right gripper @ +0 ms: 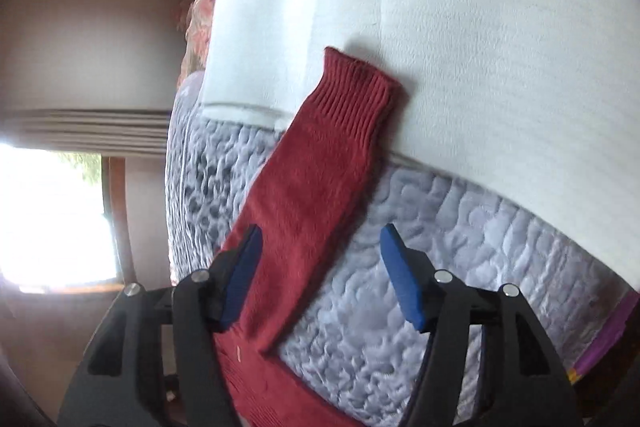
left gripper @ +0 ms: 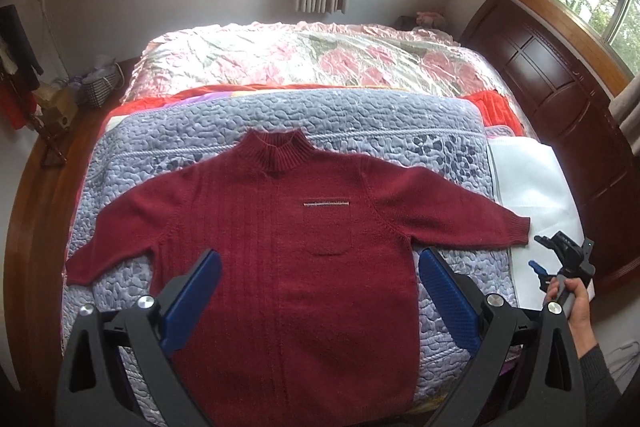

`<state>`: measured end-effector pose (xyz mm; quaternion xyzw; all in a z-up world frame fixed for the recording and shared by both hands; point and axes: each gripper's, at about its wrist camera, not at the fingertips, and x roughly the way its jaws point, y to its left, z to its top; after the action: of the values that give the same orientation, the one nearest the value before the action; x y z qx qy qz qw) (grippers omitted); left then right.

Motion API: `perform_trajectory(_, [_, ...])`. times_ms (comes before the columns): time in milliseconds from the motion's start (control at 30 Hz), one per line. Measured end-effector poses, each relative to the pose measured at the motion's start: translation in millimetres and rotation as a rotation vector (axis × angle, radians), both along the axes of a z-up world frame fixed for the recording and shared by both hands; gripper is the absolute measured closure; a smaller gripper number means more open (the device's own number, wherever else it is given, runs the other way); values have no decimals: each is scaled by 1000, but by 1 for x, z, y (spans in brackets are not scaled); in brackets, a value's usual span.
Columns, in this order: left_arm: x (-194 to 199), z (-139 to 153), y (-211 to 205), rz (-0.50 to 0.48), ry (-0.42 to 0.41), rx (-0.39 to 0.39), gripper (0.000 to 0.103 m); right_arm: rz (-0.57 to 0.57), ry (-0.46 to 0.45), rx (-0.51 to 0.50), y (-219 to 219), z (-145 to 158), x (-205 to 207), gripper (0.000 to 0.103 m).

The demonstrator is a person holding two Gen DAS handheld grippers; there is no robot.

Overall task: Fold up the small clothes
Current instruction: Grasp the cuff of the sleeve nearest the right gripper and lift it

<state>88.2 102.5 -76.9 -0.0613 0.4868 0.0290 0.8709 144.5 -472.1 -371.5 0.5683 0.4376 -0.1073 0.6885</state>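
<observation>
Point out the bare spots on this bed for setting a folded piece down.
Bare: the white sheet beyond the dark red knitted sweater's cuff; the pink floral bedspread behind the grey quilted blanket. Crowded: that blanket's middle, under the spread sweater, with the open left gripper over it and the open right gripper at the sleeve.

The left wrist view looks down from above the foot of the dark red knitted sweater; the right view sits close over its sleeve cuff, tilted sideways.
</observation>
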Motion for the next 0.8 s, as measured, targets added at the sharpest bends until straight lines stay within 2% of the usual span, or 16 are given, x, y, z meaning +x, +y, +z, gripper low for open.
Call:
perform_trajectory(67, [8,-15,-3,6,45,9,4,-64,-1,48,-20,-23,11,44])
perform_trajectory(200, [25,-40,-2,40,148,-32,4,-145,25,73,-42,-52,29,44])
perform_trajectory(367, [32,-49,-6,35,156,-6,4,-143,37,60,-44,-67,49,43])
perform_trajectory(433, [34,-54,-5,34,173,-9,4,-147,32,47,-43,-69,55,35])
perform_trajectory(500, [34,-57,-5,36,186,-18,4,-153,34,36,-41,-68,59,34])
perform_trajectory(533, [34,-59,-6,34,190,-19,4,-153,34,30,-40,-67,60,36])
perform_trajectory(600, [33,-59,-6,31,193,-17,4,-139,14,37,-38,-66,62,54])
perform_trajectory(767, [28,-60,-6,31,193,-14,4,-167,9,64,-40,-71,58,72])
perform_trajectory(800, [26,-61,-5,35,196,-14,4,-166,6,65,-41,-70,58,80])
